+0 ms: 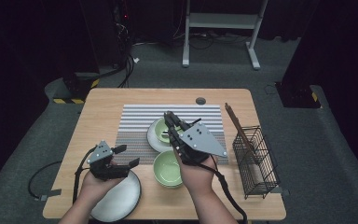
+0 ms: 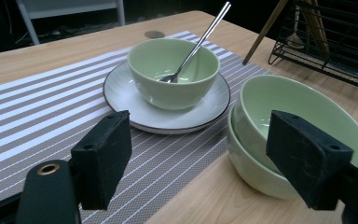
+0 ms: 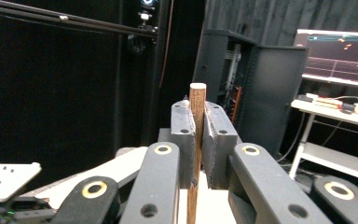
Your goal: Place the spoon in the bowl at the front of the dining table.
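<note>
- The right gripper (image 3: 198,135) is clenched on a wooden stick (image 3: 197,107), probably a chopstick, held upright above the bowl with the spoon (image 1: 161,132)
- The left gripper (image 2: 205,158) is released, jaws wide; stacked green bowls (image 2: 289,126) sit at its 2 o'clock
- The wire basket (image 1: 256,161) stands at the table's 3 o'clock

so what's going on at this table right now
A person is setting a table with a gripper in each hand. The right gripper is shut on a thin wooden stick, likely a chopstick, held above the green bowl with a spoon in it, which sits on a white plate on the striped mat. The left gripper is open and holds nothing, facing two stacked green bowls. A wire basket stands at the table's right side.
</note>
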`<state>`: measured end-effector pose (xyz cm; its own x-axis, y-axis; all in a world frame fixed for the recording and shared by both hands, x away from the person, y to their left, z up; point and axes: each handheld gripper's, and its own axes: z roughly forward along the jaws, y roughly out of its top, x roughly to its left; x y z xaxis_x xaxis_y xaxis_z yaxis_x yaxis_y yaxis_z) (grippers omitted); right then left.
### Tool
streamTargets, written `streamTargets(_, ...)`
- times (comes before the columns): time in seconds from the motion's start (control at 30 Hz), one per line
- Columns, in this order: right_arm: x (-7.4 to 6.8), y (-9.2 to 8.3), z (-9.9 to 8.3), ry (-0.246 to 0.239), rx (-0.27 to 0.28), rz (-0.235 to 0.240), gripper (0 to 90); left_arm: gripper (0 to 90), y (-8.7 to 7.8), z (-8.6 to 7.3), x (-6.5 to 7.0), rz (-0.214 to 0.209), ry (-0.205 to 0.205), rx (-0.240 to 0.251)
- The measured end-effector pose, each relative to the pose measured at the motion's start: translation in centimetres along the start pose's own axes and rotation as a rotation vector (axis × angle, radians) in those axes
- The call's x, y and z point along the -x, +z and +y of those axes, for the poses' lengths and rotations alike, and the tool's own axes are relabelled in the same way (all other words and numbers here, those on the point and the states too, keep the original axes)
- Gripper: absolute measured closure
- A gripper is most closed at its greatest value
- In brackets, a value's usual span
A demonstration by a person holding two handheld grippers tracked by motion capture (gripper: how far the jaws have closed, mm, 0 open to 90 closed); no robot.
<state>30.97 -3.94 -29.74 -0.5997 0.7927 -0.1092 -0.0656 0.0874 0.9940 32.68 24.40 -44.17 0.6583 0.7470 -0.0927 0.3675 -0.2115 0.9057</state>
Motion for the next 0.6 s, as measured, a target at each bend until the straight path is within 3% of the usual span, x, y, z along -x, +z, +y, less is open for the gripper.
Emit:
streamTargets(0.33,-1.7,-0.5,0.2,0.013,0.019,0.061,84.0,26.9,1.7,0.7,2.1,-0.036,0.061,0.018)
streamTargets(0.6,-2.7,-0.7,0.4,0.027,0.032,0.109,84.0,42.2,2.7,1.1,3.3,-0.071,0.087,0.060)
